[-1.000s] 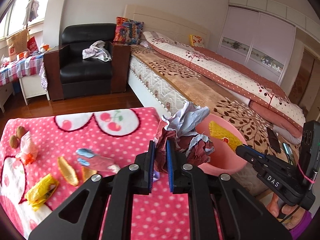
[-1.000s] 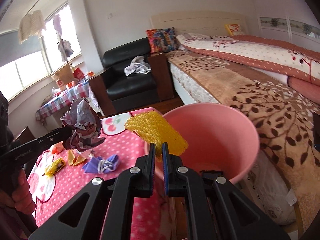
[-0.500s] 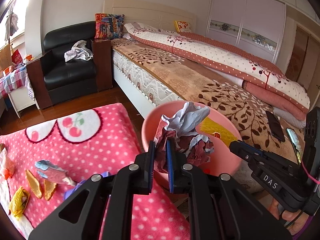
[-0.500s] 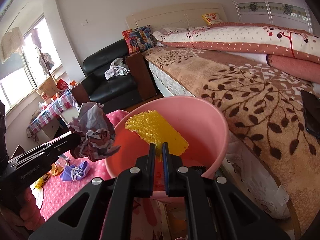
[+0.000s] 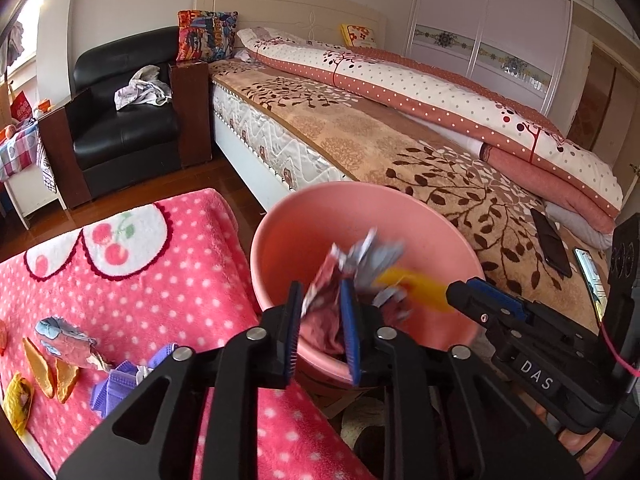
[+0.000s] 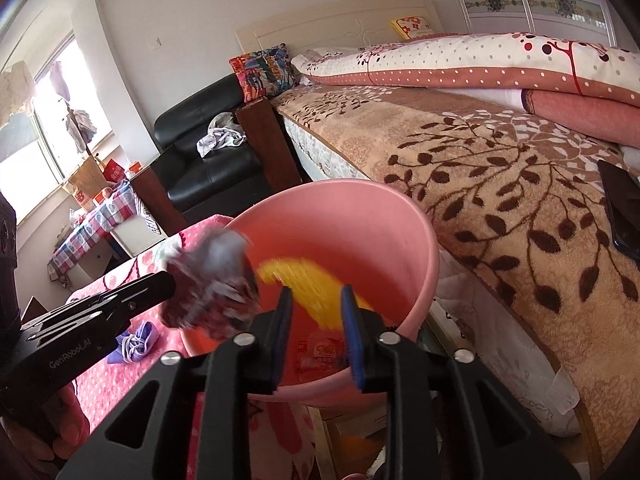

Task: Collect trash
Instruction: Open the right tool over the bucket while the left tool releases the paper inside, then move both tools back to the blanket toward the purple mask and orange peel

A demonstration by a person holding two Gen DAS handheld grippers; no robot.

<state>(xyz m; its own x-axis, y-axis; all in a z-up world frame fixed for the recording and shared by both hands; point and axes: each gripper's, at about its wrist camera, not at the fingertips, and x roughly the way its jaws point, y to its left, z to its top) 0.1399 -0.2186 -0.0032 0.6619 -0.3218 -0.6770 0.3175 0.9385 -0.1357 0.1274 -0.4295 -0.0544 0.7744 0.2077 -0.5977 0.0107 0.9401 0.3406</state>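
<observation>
Fig.: release over the bin, both wrist views. Your left gripper [image 5: 320,328] has just been opening; its jaws stand partly apart w/ the crumpled paper wad [image 5: 352,276] between them, blurred, so you can't tell whether the pads touch it. Your right gripper [image 6: 316,332] has likewise just been opening, jaws partly apart, and the yellow mesh wrapper [image 6: 308,288] sits just ahead of and between them, also blurred and prob. loose. Both pieces are over the mouth of the pink bucket [image 5: 280,240], which stands between the pink dotted blanket [image 5: 140,272] and the bed [image 5: 400,148]. Risks: the wad is near the bucket's blanket-side rim, so a light, springy paper ball could clip the rim and bounce out onto the blanket or into the gap by the bed. It could also catch on a blue pad and ride along if you pull away too soon. The two grippers are close; a hasty withdrawal could knock them together or tip the bucket. Remaining trash, e.g. the purple scrap [image 5: 120,384], orange peels [image 5: 48,368] and yellow wrapper [image 5: 20,400], lies on the blanket, not yet collected.
</observation>
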